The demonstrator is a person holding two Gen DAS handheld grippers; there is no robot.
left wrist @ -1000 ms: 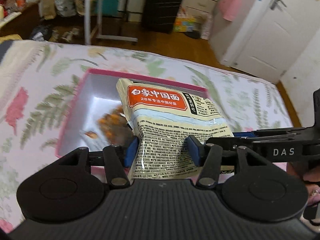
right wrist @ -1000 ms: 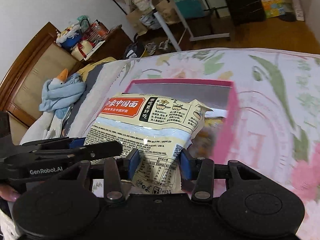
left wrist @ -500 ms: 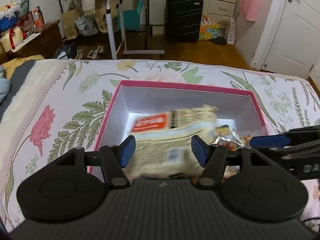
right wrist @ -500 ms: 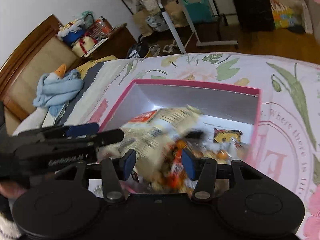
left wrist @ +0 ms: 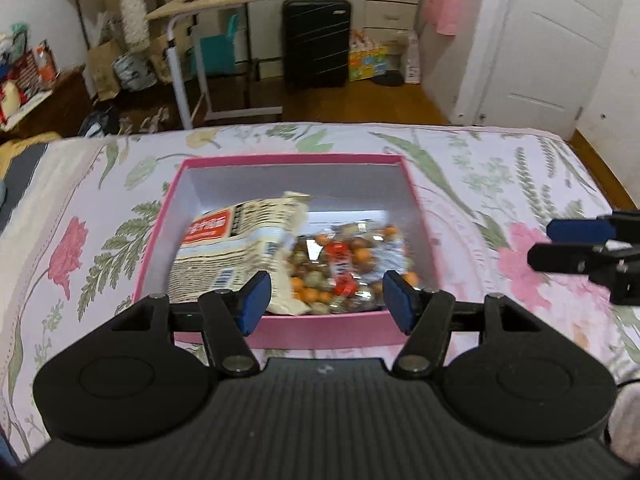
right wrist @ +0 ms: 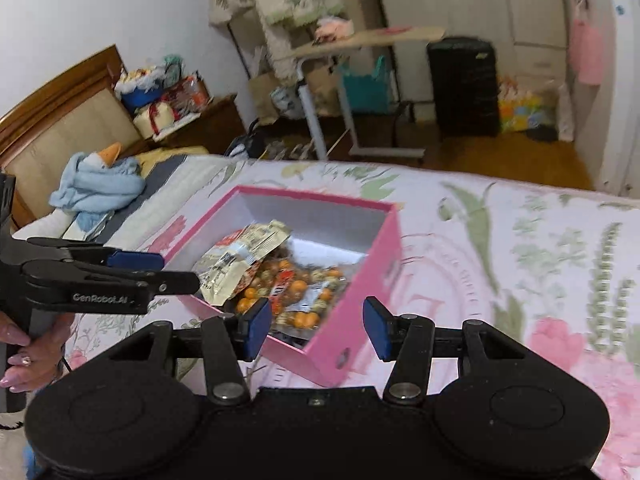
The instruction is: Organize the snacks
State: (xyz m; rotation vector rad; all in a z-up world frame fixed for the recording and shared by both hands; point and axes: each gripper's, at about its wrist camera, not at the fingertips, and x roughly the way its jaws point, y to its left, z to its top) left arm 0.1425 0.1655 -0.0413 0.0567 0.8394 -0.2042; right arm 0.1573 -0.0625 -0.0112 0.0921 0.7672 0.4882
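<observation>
A pink box (left wrist: 320, 330) sits open on a bed (left wrist: 500, 168) covered with a floral spread, its white inside holding two snack packs. A cream noodle pack (left wrist: 236, 248) with a red label leans against the box's left wall in the left wrist view, its top corner raised and its lower edge resting over a clear bag of nuts (left wrist: 348, 268), orange and brown pieces showing through the film. The bag lies flat on the box floor, filling the near right part.

The left hand-held gripper (left wrist: 326, 300) hovers above the near wall of the box, its blue pads (left wrist: 254, 300) apart with nothing between them; its jaws have just been opening, and neither pad touches the noodle pack. The right hand-held gripper (right wrist: 316, 326) hangs over the box's near corner, pads likewise apart and empty, jaws having just been opening as well. In the right wrist view the left tool reaches in from the left edge, a person's hand (right wrist: 24, 344) wrapped round its grip. In the left wrist view the right tool's fingers enter from the right edge, well clear of the box.

Beyond the bed stand a wheeled side table (left wrist: 224, 4), a black suitcase (left wrist: 316, 40) and a white door (left wrist: 560, 40). A blue cloth (right wrist: 96, 188) lies bundled near the wooden headboard (right wrist: 52, 120).
</observation>
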